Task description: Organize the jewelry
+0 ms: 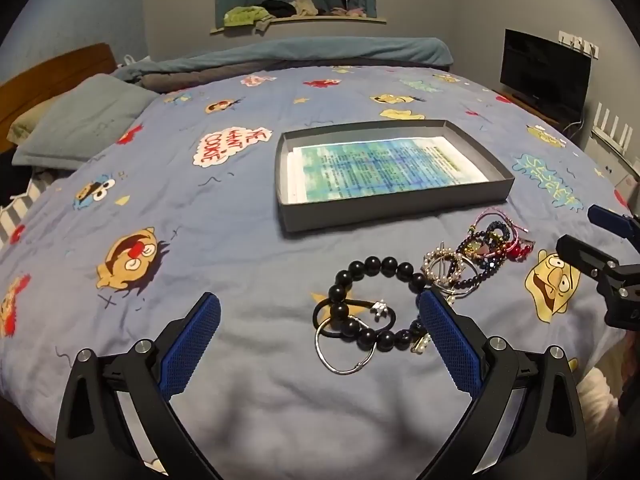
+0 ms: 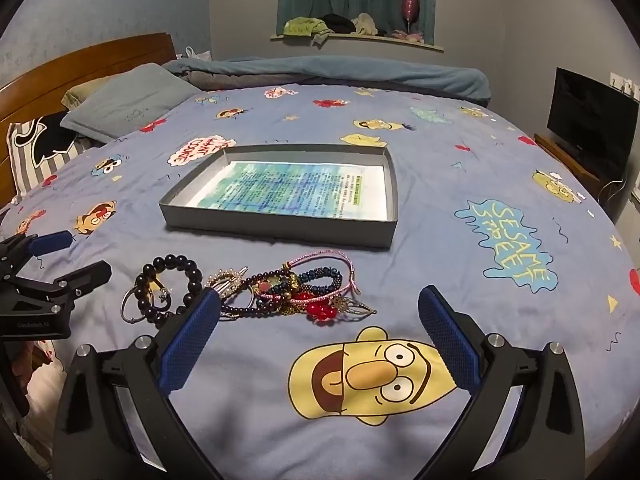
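A pile of jewelry lies on the blue cartoon bedspread in front of a shallow grey box (image 1: pixel 400 216) (image 2: pixel 280 228) lined with printed paper. A black bead bracelet (image 1: pixel 374 264) (image 2: pixel 192 270), a black hair tie (image 1: pixel 360 306), a silver ring (image 1: pixel 344 366) (image 2: pixel 130 308), a pearl clip (image 1: pixel 440 264) and tangled bracelets with red beads (image 1: pixel 490 240) (image 2: pixel 320 312) lie together. My left gripper (image 1: pixel 320 312) is open, low over the bead bracelet. My right gripper (image 2: pixel 320 306) is open, just before the tangled bracelets.
Pillows (image 1: pixel 84 120) (image 2: pixel 128 100) and a wooden headboard (image 2: pixel 80 64) are at the left. A folded blanket (image 1: pixel 300 56) lies along the far edge. A dark monitor (image 1: pixel 544 68) (image 2: pixel 592 116) stands at the right. A window ledge (image 2: pixel 356 38) holds clothes.
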A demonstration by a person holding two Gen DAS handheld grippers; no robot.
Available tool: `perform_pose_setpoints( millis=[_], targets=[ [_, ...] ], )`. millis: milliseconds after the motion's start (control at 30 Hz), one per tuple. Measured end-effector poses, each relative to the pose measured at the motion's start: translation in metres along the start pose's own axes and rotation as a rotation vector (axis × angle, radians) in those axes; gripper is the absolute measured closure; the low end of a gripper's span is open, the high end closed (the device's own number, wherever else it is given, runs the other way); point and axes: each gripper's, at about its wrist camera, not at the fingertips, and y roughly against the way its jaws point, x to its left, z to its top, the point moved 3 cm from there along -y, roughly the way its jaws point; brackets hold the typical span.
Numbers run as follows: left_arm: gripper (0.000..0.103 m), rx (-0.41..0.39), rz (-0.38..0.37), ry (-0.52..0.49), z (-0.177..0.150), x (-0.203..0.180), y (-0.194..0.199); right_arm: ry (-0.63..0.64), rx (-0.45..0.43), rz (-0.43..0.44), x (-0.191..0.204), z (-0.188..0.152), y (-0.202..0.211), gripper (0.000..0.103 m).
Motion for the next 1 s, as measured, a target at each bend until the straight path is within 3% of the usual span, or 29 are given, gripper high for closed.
perform_pose_setpoints(
  millis=[533, 1000],
  targets=[
    [0.004, -0.009, 0.006, -0.004, 0.002, -0.002, 0.001, -0.005, -0.015, -0.005, -0.002, 0.001, 0.003, 0.005],
    [0.004, 0.031, -0.024, 0.025, -0.004, -0.004, -0.009, -0.007, -0.006, 0.005, -0.003, -0.002, -0.002, 0.005]
  ],
)
